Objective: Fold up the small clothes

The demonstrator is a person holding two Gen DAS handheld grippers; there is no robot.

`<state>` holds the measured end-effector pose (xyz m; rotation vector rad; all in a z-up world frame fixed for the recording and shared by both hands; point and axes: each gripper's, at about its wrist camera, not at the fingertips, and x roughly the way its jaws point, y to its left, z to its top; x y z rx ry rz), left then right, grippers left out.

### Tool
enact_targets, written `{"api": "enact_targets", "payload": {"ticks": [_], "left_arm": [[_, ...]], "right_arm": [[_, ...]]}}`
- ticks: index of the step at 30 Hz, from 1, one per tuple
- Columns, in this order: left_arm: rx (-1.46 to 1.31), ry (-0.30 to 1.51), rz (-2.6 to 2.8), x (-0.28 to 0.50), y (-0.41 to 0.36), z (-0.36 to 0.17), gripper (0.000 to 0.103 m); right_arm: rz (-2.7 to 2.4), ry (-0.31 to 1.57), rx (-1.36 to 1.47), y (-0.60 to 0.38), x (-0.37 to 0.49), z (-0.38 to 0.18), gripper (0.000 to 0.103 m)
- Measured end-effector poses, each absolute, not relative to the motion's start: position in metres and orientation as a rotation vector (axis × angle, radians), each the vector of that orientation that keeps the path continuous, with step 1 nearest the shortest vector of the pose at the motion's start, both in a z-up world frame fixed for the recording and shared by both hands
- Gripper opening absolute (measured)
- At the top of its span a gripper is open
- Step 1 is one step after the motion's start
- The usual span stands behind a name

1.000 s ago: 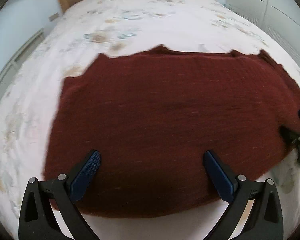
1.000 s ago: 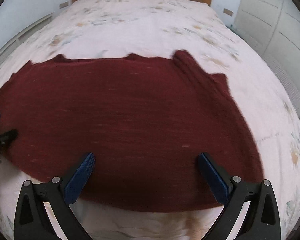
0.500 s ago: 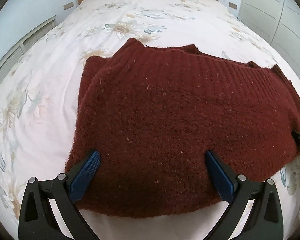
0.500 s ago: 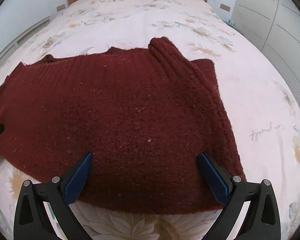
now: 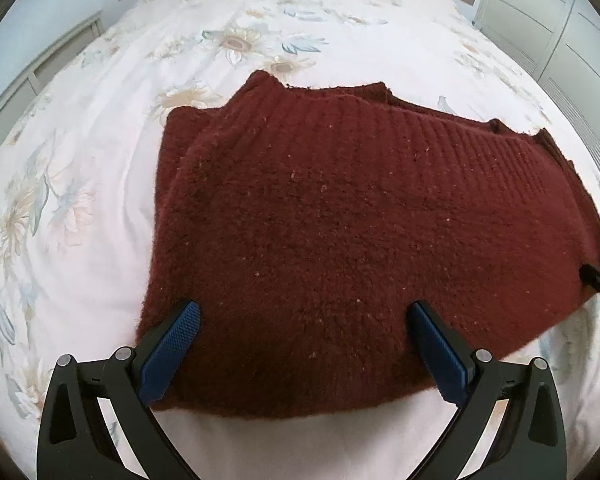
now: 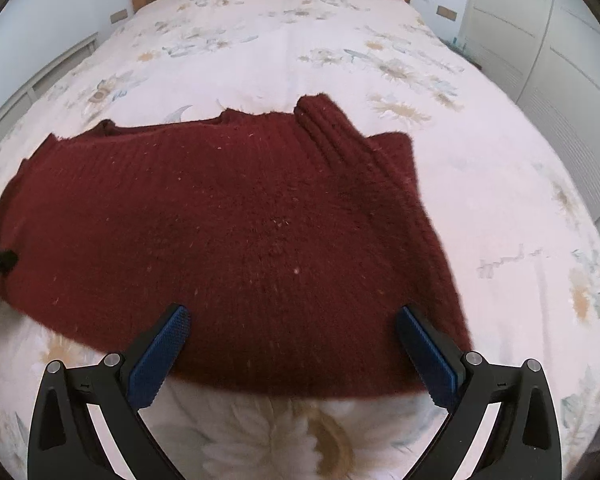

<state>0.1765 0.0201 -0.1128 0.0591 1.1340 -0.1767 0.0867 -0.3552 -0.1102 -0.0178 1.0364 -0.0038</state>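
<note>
Both grippers, left gripper (image 5: 304, 344) and right gripper (image 6: 292, 346), hover with jaws spread wide and empty over the near edge of the maroon sweater (image 5: 360, 240), whose long axis runs left to right.

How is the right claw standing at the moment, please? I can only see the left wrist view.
Observer: The right claw is open. Its blue fingers are spread over the near hem of the maroon sweater, gripping nothing.
Operator: Thank you. Is the right side of the garment lying flat?
Observer: No, a ribbed sleeve lies folded over the body there, running from the far edge toward the right border.
Operator: Is there anything on the bed beyond it?
Observer: There is a grey script-like mark printed on the bedspread, to the right of the garment.
</note>
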Motion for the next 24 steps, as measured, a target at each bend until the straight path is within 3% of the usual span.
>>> {"api": "enact_targets", "payload": {"ticks": [10, 19, 24], "left_arm": [[-0.066, 1.116, -0.100, 0.190, 0.084, -0.063, 0.102], [-0.245, 1.297, -0.059, 0.202, 0.131, -0.124, 0.102], [-0.306, 1.268, -0.091, 0.199, 0.136, -0.129, 0.102]], "right_arm": [[-0.016, 1.019, -0.019, -0.374, 0.042, -0.083, 0.103], [-0.056, 1.085, 0.030, -0.392, 0.018, -0.097, 0.103], [-0.070, 1.107, 0.055, -0.396, 0.019, -0.105, 0.103]]}}
